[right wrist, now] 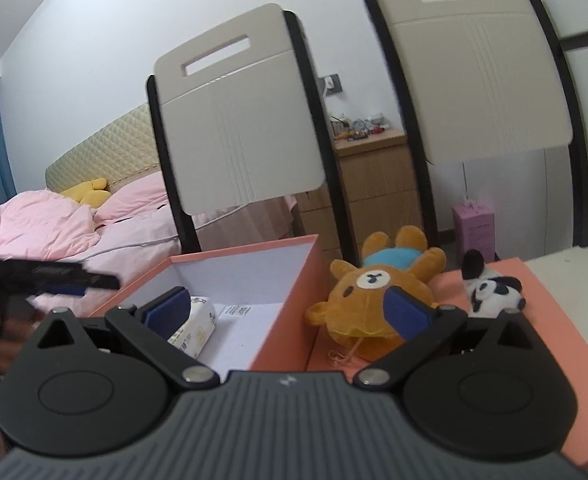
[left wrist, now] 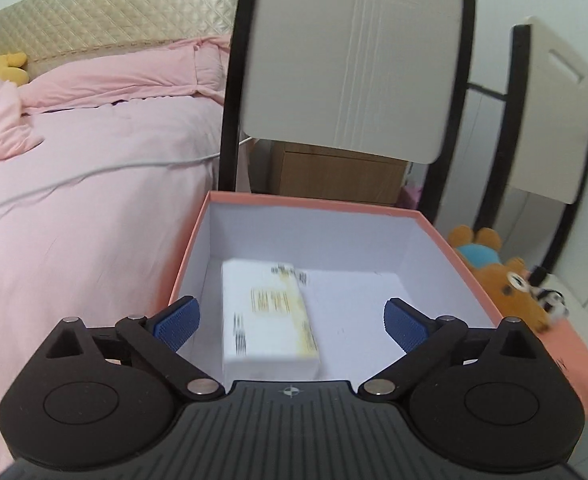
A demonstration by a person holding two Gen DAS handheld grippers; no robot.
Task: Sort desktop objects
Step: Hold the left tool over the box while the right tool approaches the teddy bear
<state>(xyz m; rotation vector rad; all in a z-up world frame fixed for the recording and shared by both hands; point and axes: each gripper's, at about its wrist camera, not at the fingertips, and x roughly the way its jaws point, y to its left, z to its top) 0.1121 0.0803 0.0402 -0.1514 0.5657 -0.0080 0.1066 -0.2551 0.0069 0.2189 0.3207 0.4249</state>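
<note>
A pink box [left wrist: 445, 240] with a white inside stands open in front of me. A white packet [left wrist: 268, 320] with yellow print lies on its floor. My left gripper [left wrist: 292, 320] is open and empty, held above the box's near side over the packet. In the right wrist view the box [right wrist: 290, 300] is left of centre with the packet [right wrist: 196, 328] inside. My right gripper [right wrist: 290, 312] is open and empty above the box's right wall. An orange bear plush [right wrist: 377, 296] and a small panda plush [right wrist: 491, 288] lie on the pink lid [right wrist: 541, 320] to the right.
Two chair backs [right wrist: 242, 128] [right wrist: 477, 72] stand behind the table. A bed with pink bedding [left wrist: 74, 184] is on the left. A wooden nightstand [right wrist: 373, 192] stands behind. The left gripper's body [right wrist: 46, 274] shows at the left edge of the right wrist view. The bear [left wrist: 505, 276] also shows right of the box.
</note>
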